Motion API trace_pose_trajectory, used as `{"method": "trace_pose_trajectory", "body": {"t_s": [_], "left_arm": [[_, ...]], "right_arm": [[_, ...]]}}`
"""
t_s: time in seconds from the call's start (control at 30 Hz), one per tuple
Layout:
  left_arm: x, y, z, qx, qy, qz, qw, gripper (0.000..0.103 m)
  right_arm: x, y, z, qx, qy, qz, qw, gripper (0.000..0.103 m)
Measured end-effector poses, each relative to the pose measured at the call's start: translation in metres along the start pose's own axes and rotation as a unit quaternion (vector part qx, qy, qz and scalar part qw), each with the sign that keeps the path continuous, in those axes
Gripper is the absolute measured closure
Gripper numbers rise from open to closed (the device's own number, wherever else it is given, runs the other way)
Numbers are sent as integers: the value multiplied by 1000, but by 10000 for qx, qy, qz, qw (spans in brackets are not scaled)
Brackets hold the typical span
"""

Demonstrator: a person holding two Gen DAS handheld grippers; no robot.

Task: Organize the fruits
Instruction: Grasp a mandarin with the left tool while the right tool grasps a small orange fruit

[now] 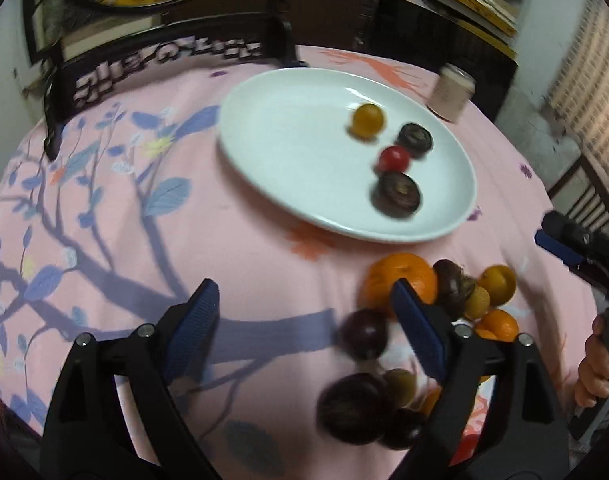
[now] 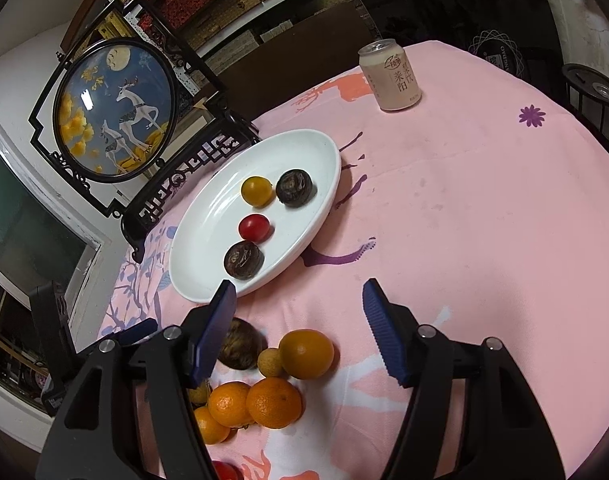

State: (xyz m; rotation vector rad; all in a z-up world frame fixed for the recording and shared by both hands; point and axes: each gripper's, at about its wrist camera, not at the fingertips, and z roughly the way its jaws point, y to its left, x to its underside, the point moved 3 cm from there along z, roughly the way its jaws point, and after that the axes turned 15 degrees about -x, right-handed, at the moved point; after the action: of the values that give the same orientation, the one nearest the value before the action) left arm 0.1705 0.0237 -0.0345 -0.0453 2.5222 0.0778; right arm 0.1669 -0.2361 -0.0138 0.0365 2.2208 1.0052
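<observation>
Orange fruits (image 2: 273, 402) lie at seven o'clock beneath the empty, spread right gripper (image 2: 300, 318), nearer than the likewise spread left gripper (image 1: 304, 312).

Left tool (image 1: 304, 304) and right tool (image 2: 298, 304), jaws apart.

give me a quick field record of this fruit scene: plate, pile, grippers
plate: white oval plate on the pink tablecloth
on plate: yellow tomato, red tomato, two dark wrinkled fruits
loose pile: oranges, dark and small yellowish fruits, on the cloth near both grippers
left gripper: open, empty
right gripper: open, empty
other: drink can beyond plate
</observation>
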Motion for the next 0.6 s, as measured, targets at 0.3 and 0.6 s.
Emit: {"method": "trace_pose_trajectory", "body": {"t_s": [0.3,0.6], "left_arm": [[5,-33,-11,449,-57,354,9983,15],[12,-62,9,520,317,727,9955,36]], "right_arm": [[1,4,1,8,23,-80,10000,37],[-1,3,0,17,11,-46,10000,37]]}}
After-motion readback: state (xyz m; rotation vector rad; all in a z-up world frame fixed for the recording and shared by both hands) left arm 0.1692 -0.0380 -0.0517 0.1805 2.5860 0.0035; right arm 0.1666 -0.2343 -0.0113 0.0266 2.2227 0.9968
